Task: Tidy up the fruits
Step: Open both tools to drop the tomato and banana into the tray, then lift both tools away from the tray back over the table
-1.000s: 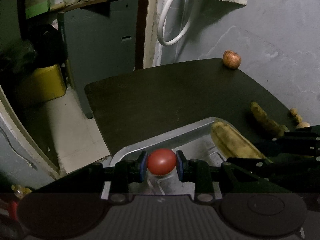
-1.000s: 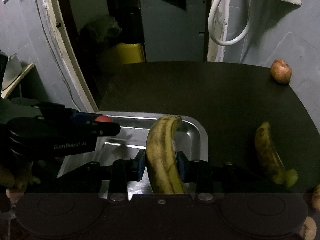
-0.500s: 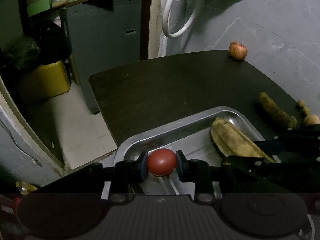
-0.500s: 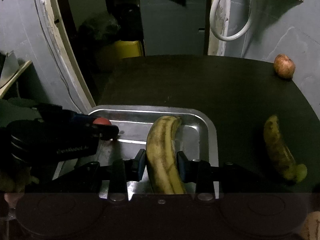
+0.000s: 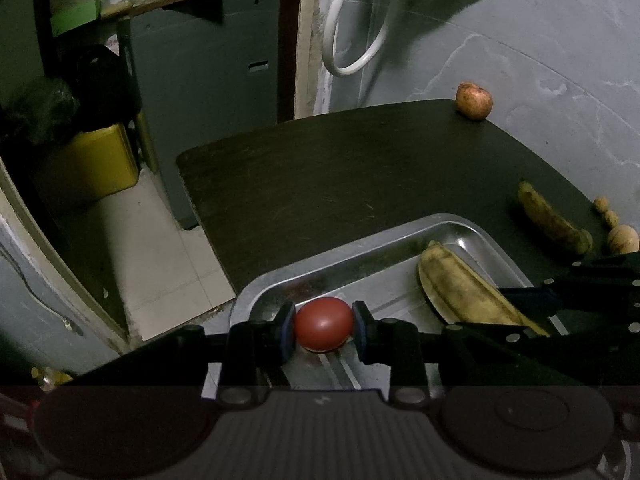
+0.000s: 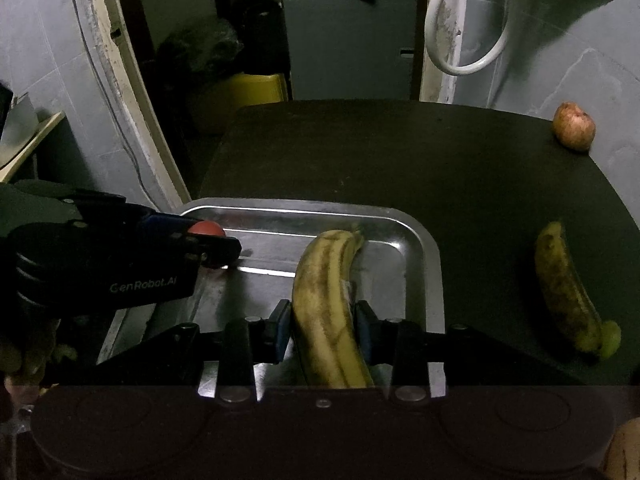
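My left gripper [image 5: 323, 326] is shut on a red tomato [image 5: 323, 323] and hangs over the near left part of a metal tray [image 5: 360, 250]. In the right wrist view the left gripper [image 6: 216, 246] shows from the side with the tomato [image 6: 206, 227] peeking out. My right gripper [image 6: 323, 330] is shut on a spotted yellow banana [image 6: 326, 300] over the tray [image 6: 432, 280]; that banana [image 5: 460, 290] lies at the tray's right in the left wrist view. A second banana [image 6: 564, 292] and a reddish apple [image 6: 574, 130] rest on the dark table.
The dark table [image 5: 340, 168] ends at a grey wall on the right and drops to tiled floor on the left. Small round pale items [image 5: 622, 238] sit by the second banana [image 5: 552, 218]. The apple [image 5: 474, 101] is at the far corner. A yellow bin [image 5: 92, 164] stands on the floor.
Both views have slid back a little: more of the tray shows under the grippers. The tomato and the banana stay gripped.
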Motion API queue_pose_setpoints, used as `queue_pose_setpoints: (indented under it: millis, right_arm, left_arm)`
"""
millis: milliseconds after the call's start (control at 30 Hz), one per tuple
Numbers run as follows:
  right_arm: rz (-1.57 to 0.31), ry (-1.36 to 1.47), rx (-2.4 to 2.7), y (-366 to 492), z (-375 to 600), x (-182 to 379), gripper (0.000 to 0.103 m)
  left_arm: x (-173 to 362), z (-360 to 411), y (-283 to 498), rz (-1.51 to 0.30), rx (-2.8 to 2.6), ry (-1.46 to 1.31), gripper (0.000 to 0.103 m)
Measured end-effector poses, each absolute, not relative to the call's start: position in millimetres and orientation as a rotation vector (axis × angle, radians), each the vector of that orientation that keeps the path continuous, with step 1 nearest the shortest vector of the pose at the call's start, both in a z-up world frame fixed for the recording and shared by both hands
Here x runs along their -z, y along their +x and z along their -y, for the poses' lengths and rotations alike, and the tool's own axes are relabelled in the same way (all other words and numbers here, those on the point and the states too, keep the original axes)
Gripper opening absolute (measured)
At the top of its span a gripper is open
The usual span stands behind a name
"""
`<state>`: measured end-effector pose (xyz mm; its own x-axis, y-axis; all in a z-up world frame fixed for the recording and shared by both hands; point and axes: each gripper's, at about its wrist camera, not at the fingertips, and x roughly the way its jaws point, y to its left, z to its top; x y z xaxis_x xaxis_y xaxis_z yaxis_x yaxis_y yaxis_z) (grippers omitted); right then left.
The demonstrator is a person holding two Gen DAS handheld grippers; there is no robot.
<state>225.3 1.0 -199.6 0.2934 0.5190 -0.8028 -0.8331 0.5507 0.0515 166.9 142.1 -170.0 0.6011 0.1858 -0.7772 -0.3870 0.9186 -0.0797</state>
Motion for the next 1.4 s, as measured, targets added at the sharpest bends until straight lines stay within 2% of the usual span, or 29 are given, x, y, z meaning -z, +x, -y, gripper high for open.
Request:
queue_pose_setpoints:
  millis: [300,467,500,567,733,933,1200,1400]
  right_arm:
    - [-0.856,-0.414,-0.932,224.1,4.9,192.7,0.042]
    - [-0.843,-0.402,-0.919,224.1,11.3,185.5,0.043]
    - [-0.839,-0.399,-0.915,224.1,13.4,183.3,0.046]
    - [-0.832,-0.393,-0.907,223.6,17.3,178.8,0.051]
    - [-0.811,-0.367,-0.901,219.3,29.3,163.0,0.061]
    - [-0.766,-0.326,-0.894,208.1,46.8,139.4,0.078]
    - [-0.693,-0.272,-0.872,187.3,76.8,100.2,0.096]
    - [-0.633,-0.223,-0.849,163.5,116.4,65.1,0.101]
  left_arm:
    - [168.0,-147.5,164.2,-0.866,-0.346,-0.280,0.034]
    - [165.2,-146.9,161.3,-0.859,-0.350,-0.286,0.043]
    - [164.6,-147.0,160.6,-0.858,-0.350,-0.289,0.045]
    - [162.1,-146.5,158.6,-0.851,-0.351,-0.295,0.056]
    - [152.8,-145.5,152.6,-0.831,-0.353,-0.303,0.067]
    - [135.9,-139.1,142.6,-0.796,-0.356,-0.304,0.081]
    - [104.3,-120.0,121.8,-0.737,-0.341,-0.303,0.096]
    - [75.3,-100.1,102.5,-0.686,-0.338,-0.299,0.102]
